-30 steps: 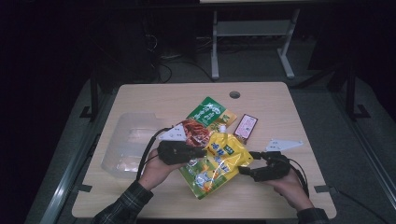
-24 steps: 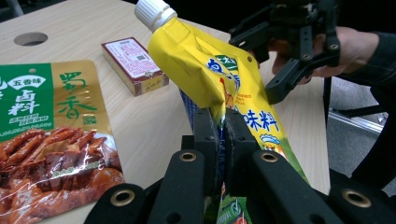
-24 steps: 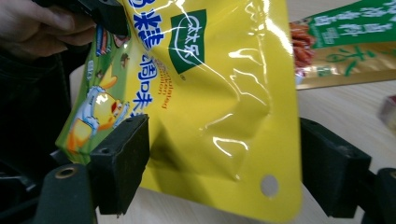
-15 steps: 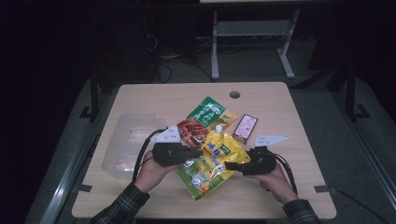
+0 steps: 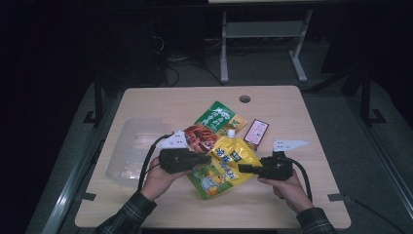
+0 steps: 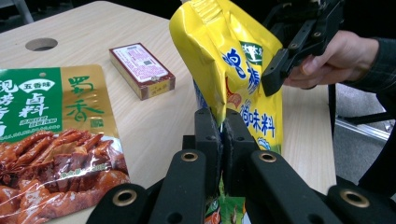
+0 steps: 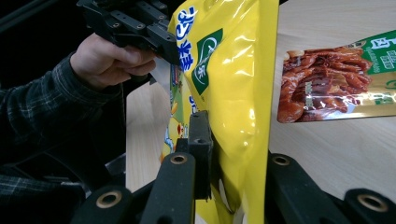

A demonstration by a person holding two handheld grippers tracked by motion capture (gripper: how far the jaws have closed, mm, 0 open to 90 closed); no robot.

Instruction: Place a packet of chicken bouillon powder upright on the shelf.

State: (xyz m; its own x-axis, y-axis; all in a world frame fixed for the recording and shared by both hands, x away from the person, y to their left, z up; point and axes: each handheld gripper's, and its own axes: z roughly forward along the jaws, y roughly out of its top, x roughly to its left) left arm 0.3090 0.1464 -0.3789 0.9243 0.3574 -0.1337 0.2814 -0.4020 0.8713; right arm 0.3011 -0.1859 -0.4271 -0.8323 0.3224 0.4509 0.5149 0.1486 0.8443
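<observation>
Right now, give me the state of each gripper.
Left gripper: shut on the yellow pouch.
Right gripper: jaws have just been closing, now shut on the same yellow pouch.

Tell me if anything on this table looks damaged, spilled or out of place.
Nothing looks spilled or torn. The yellow pouch is held off the table, crumpled, pinched on one edge by the left gripper and on the other by the right gripper, whose jaws have just been closing.

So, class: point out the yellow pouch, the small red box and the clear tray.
yellow pouch (image 5: pixel 225 163), high view, printed front.
small red box (image 5: pixel 256 132), high view, top face.
clear tray (image 5: pixel 127 146), high view, bare floor.
</observation>
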